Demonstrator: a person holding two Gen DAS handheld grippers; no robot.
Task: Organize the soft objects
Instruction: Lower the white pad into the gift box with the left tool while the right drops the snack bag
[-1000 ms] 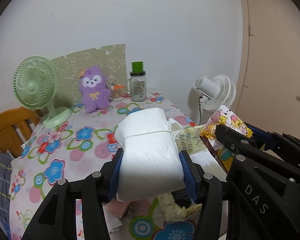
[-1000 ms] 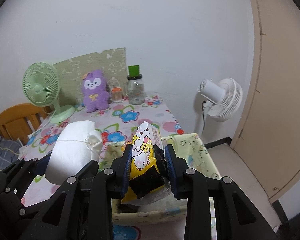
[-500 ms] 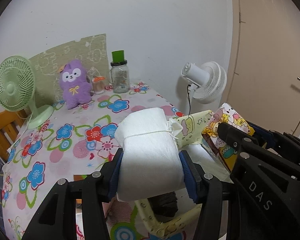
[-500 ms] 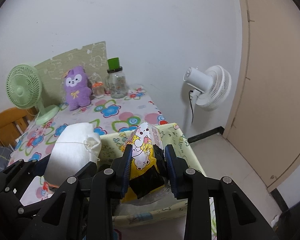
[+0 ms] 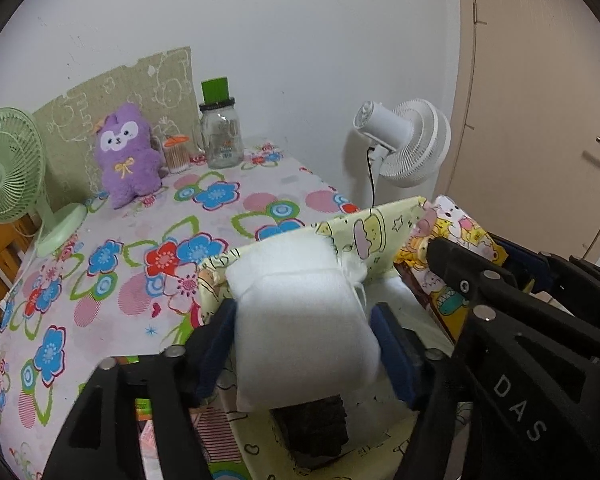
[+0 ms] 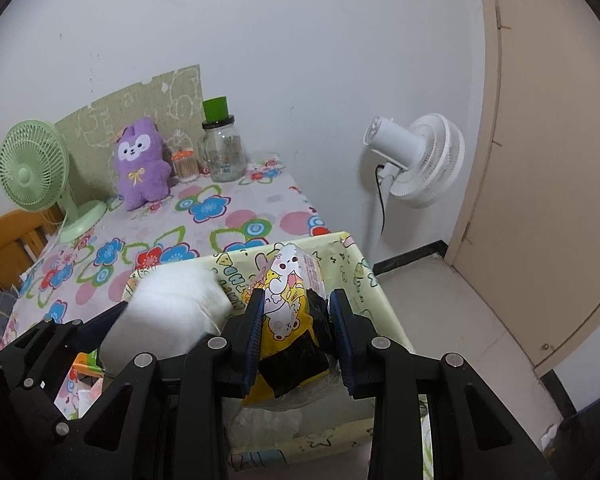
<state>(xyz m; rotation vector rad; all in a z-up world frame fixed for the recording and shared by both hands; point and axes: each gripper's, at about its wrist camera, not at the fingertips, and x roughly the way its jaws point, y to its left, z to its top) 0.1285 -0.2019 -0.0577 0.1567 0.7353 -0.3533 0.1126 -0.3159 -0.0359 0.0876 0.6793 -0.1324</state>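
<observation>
My left gripper (image 5: 304, 344) is shut on a white tied cloth bundle (image 5: 300, 320) and holds it over a pale yellow cartoon-print fabric bin (image 5: 380, 220). The bundle also shows in the right wrist view (image 6: 168, 312), blurred. My right gripper (image 6: 296, 320) is shut on a yellow cartoon-print packet (image 6: 288, 304), held over the same bin (image 6: 360, 280). The packet shows at the right of the left wrist view (image 5: 452, 240). A dark item (image 5: 312, 428) lies inside the bin.
A flowered tablecloth (image 5: 140, 248) covers the table. At its back stand a purple plush (image 5: 126, 156), a green desk fan (image 5: 8, 168), a glass jar with a green lid (image 5: 220, 132) and a small jar (image 5: 176, 152). A white floor fan (image 6: 416, 160) and a door (image 6: 540, 160) are at the right.
Both grippers have moved right and forward with their loads, from over the table to over the fabric bin. The white bundle has dipped lower and looks blurred.
</observation>
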